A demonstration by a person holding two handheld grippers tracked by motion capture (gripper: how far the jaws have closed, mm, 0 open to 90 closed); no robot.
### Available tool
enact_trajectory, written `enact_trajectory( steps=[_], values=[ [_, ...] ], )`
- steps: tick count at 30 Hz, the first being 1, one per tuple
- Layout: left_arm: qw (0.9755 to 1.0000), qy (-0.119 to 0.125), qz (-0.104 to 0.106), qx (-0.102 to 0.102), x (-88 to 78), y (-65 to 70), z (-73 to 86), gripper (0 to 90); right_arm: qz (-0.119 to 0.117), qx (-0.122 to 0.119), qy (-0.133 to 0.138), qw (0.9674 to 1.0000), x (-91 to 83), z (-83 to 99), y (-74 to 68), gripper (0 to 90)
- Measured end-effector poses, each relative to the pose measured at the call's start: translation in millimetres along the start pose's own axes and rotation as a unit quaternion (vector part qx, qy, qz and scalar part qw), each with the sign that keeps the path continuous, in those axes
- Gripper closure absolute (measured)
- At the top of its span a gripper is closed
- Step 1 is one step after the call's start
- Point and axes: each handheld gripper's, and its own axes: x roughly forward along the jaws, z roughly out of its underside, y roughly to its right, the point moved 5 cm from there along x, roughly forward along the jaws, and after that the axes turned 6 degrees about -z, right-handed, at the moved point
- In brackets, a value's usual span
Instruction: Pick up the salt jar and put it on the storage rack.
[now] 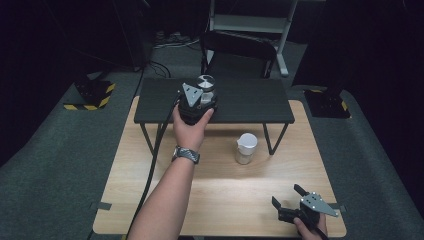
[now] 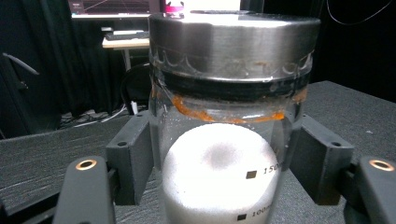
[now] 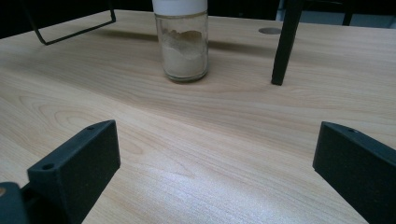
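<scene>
Dark curtains and a black chair (image 1: 239, 52) ring a pale wooden table (image 1: 210, 200) that carries a low black shelf (image 1: 250, 100) across its far half.

Nearest, at about 5 o'clock on the table, the right gripper (image 1: 292, 202) rests with its jaws spread wide and nothing between them; in the right gripper view they frame bare wood.

Past it, near the centre at about 1 o'clock, a small glass jar with a white cap (image 1: 246, 148) stands upright just in front of the shelf, part full of tan powder.

Farther off, at 11 o'clock, the left gripper (image 1: 200, 97) pinches a glass jar with a metal lid (image 2: 229, 116) around its body, just below the lid. It holds white powder and sits over the shelf top; whether its base touches the shelf I cannot tell.

My worry is the smooth, round glass: it could twist or slip in the pads if the hand tilts. Letting go before the base is flat and well inside the shelf edge could tip it onto the table below.
</scene>
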Motion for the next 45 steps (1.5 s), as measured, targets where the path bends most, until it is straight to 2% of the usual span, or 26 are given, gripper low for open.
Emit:
enact_trajectory(
  steps=[14, 18, 21, 22, 23, 27, 29, 41, 45],
  values=[
    [1.0000, -0.004, 0.002, -0.004, -0.5, -1.2, -1.2, 30.0, 0.000, -0.004, 0.003, 1.0000, -0.5, 0.9, -0.5, 0.7],
    [0.9999, -0.004, 0.002, -0.014, -1.3, -2.2, -3.2, 20.1, 0.000, -0.005, 0.004, 1.0000, -0.6, 1.1, -0.7, 0.7],
    [0.9998, -0.001, -0.007, -0.018, -3.3, -1.2, -3.8, 9.4, 0.001, -0.004, 0.004, 1.0000, -0.7, 1.2, -0.8, 0.7],
    [0.9998, -0.004, -0.010, -0.020, -3.8, -0.9, -4.7, 3.2, 0.001, -0.004, 0.004, 1.0000, -0.8, 1.3, -0.9, 0.7],
    [0.9998, -0.003, -0.007, -0.021, -4.9, -1.5, -4.8, 0.6, 0.001, -0.004, 0.004, 1.0000, -0.8, 1.3, -0.9, 0.7],
    [0.9999, 0.002, -0.008, -0.015, -12.0, 0.0, -5.0, 0.6, 0.002, -0.005, 0.004, 1.0000, -0.8, 1.2, -1.1, 0.7],
    [0.9997, 0.006, 0.002, -0.022, -16.5, -2.2, -4.0, 0.6, 0.002, -0.007, 0.004, 1.0000, -0.8, 1.2, -1.6, 0.7],
    [0.9996, 0.016, 0.018, -0.013, -45.8, -6.7, 7.2, 0.6, 0.004, -0.009, 0.003, 0.9999, -0.8, 1.3, -2.6, 0.7],
    [0.9993, 0.022, 0.018, -0.022, -59.7, -9.9, 12.9, 0.6, 0.003, -0.009, 0.002, 1.0000, -0.6, 1.0, -2.2, 0.7]
  ],
)
